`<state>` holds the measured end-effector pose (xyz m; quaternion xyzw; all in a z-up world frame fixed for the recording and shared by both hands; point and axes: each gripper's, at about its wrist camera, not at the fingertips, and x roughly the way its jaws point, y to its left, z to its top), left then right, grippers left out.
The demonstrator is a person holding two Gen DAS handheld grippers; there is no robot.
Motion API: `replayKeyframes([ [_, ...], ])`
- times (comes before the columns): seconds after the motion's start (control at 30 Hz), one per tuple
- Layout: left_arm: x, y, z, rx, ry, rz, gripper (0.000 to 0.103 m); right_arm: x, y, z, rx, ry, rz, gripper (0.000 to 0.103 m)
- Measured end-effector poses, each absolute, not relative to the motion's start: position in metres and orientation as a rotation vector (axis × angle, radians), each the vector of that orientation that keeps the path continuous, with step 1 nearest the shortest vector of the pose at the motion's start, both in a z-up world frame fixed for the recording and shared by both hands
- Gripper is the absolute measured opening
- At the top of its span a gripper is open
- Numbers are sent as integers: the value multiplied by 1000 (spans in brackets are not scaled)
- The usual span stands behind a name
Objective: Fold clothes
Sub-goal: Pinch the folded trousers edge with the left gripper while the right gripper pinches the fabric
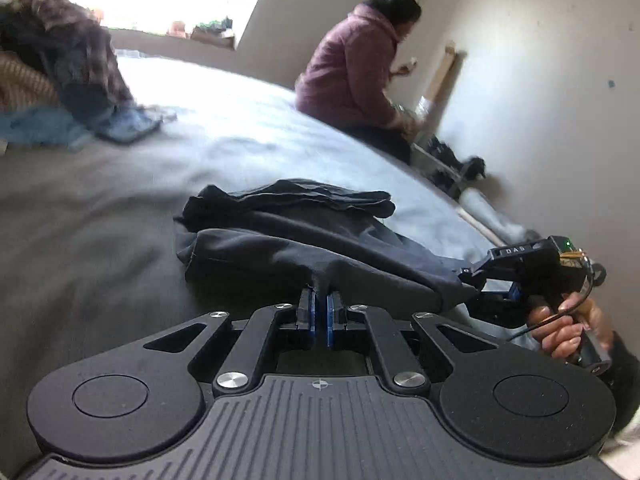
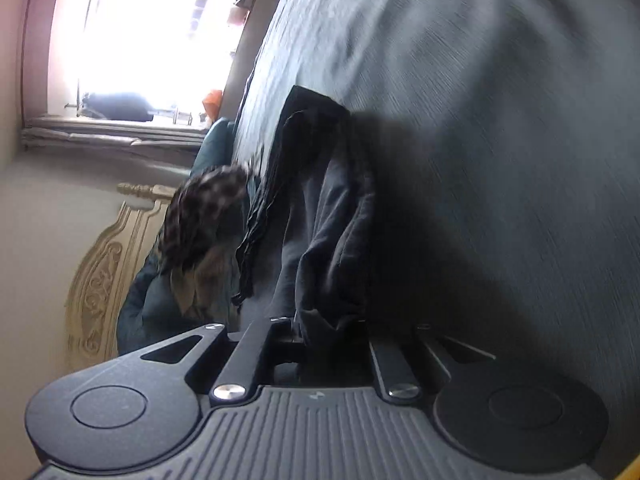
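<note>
A dark navy garment (image 1: 304,240) lies bunched on the grey bed sheet (image 1: 100,220). My left gripper (image 1: 321,300) is shut on the garment's near edge, a pinch of cloth held between its blue pads. My right gripper (image 1: 480,284) shows at the right in the left wrist view, held by a hand, at the garment's right end. In the right wrist view, rolled sideways, the garment (image 2: 328,220) drapes over my right gripper (image 2: 324,332) and hides its fingertips; cloth runs into the jaws.
A pile of other clothes, with a plaid shirt (image 1: 80,52), sits at the far left of the bed. A person in a maroon hoodie (image 1: 352,68) sits at the bed's far edge by the wall. A carved headboard (image 2: 104,264) and a bright window (image 2: 152,32) show in the right wrist view.
</note>
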<state>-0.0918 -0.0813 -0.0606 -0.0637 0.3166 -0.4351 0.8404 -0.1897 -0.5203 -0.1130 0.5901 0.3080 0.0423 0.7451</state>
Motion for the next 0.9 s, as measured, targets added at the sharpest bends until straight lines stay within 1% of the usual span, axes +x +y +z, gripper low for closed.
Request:
replayKeyframes([
  [0.03, -99, -78, -64, -116, 679, -923, 4, -204, -512, -114, 1289, 678, 93, 10],
  [0.1, -108, -75, -74, -74, 698, -920, 5, -218, -505, -115, 1224, 695, 74, 18],
  [0.13, -108, -75, -79, -71, 722, -914, 6, -223, -504, -115, 1186, 707, 58, 28],
  [0.17, -108, -75, -85, -68, 746, -908, 7, -228, -503, -115, 1148, 718, 43, 35],
  [0.2, -108, -74, -90, -69, 762, -899, 7, -233, -502, -114, 1113, 725, 28, 36],
  [0.23, -107, -73, -93, -76, 770, -886, 10, -239, -505, -109, 1087, 719, 18, 41],
  [0.27, -106, -72, -95, -85, 776, -875, 15, -246, -508, -104, 1061, 710, 6, 47],
  [0.3, -105, -71, -96, -101, 780, -872, 18, -253, -510, -98, 1031, 694, -11, 48],
  [0.37, -103, -68, -95, -139, 780, -875, 28, -263, -514, -83, 940, 671, -39, 49],
  [0.43, -103, -67, -94, -177, 779, -874, 32, -266, -514, -72, 845, 658, -61, 49],
  [0.5, -101, -69, -94, -207, 781, -871, 33, -265, -508, -67, 771, 660, -47, 49],
  [0.57, -100, -75, -95, -220, 793, -866, 33, -262, -502, -67, 675, 671, -28, 47],
  [0.63, -99, -83, -98, -219, 809, -848, 33, -254, -492, -67, 553, 695, -20, 38],
  [0.67, -99, -87, -100, -217, 817, -830, 32, -251, -486, -68, 501, 706, -17, 26],
  [0.7, -99, -89, -102, -216, 824, -813, 30, -248, -480, -67, 457, 712, -14, 15],
  [0.73, -99, -90, -104, -216, 829, -795, 20, -248, -474, -65, 407, 709, -16, 10],
  [0.77, -99, -90, -104, -214, 830, -783, 10, -252, -469, -60, 366, 692, -15, 7],
  [0.83, -100, -89, -101, -206, 820, -773, 6, -259, -462, -51, 291, 659, -12, 5],
  [0.9, -101, -84, -97, -198, 801, -776, 3, -264, -463, -45, 272, 640, -12, 5],
])
